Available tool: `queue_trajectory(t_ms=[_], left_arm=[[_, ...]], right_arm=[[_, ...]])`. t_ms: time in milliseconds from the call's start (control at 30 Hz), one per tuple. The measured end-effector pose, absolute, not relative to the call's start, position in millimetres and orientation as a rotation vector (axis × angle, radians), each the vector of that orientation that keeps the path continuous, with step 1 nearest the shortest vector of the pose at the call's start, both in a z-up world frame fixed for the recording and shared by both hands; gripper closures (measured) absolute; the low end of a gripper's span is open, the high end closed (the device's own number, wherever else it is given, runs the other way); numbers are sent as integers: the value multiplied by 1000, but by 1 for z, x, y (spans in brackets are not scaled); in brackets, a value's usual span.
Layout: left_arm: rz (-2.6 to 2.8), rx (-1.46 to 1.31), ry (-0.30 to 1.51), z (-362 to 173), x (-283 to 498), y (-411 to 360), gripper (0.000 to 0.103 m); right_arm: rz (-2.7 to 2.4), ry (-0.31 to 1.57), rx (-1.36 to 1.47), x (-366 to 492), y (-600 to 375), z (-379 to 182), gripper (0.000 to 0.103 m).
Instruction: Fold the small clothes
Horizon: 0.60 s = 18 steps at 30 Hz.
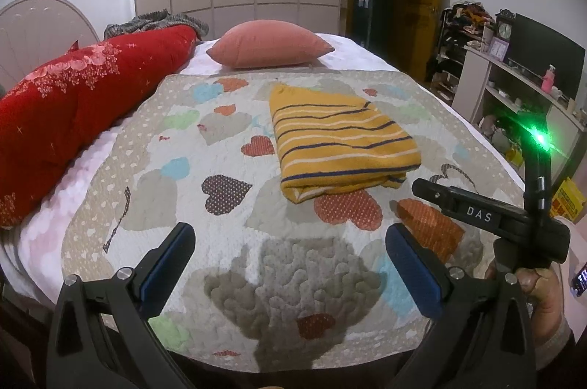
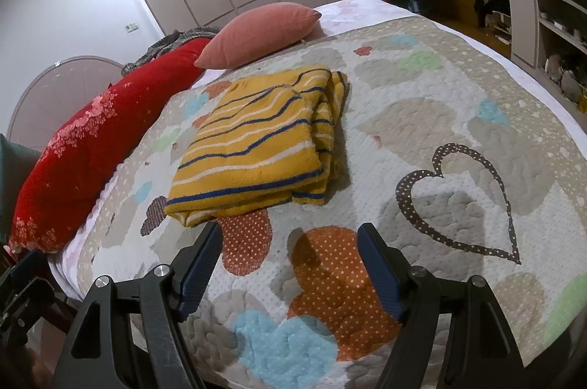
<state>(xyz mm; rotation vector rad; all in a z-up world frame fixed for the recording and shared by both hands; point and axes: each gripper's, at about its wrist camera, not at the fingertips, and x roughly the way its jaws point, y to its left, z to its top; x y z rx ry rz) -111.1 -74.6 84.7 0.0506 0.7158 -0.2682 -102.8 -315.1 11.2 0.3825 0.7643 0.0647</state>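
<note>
Looking through the left wrist view first, I see my left tongs (image 1: 290,264) spread wide with nothing between the blue pads (image 1: 167,264), hanging over the near edge of the quilt (image 1: 121,169). The garment (image 1: 341,143), a yellow striped piece, lies ahead of these tongs and a little to their right, well apart from the tips. It is already folded into a compact block with its thick fold edge toward me, which I take as the reason neither tool needs a hold on it. To the far right of the tongs, the right tool's body (image 1: 488,216) pokes in, held by the hand (image 1: 543,297) and aimed toward the garment's near corner. A cushion (image 1: 269,44) sits beyond the garment; a red bolster (image 1: 80,106) runs along the left.

Through the right wrist view, my right tongs (image 2: 290,264) are likewise wide apart and empty. The garment (image 2: 256,147) lies just ahead and to the left, its near edge close above the left pad (image 2: 200,271) but, as far as I can tell, not touching. Layered edges stack on its right side, so I judge the fold essentially finished.
</note>
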Motion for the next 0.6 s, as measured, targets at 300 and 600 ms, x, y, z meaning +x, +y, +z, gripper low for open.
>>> queue_trajectory(t_ms=[300,600], left_arm=[[-264,52,749,78,-109,-75,0],[-266,40,774,74,-107,-73,0]], right_arm=[[57,782,378,-101,-313,6,22],[59,785,369,-102,-309,5,21]])
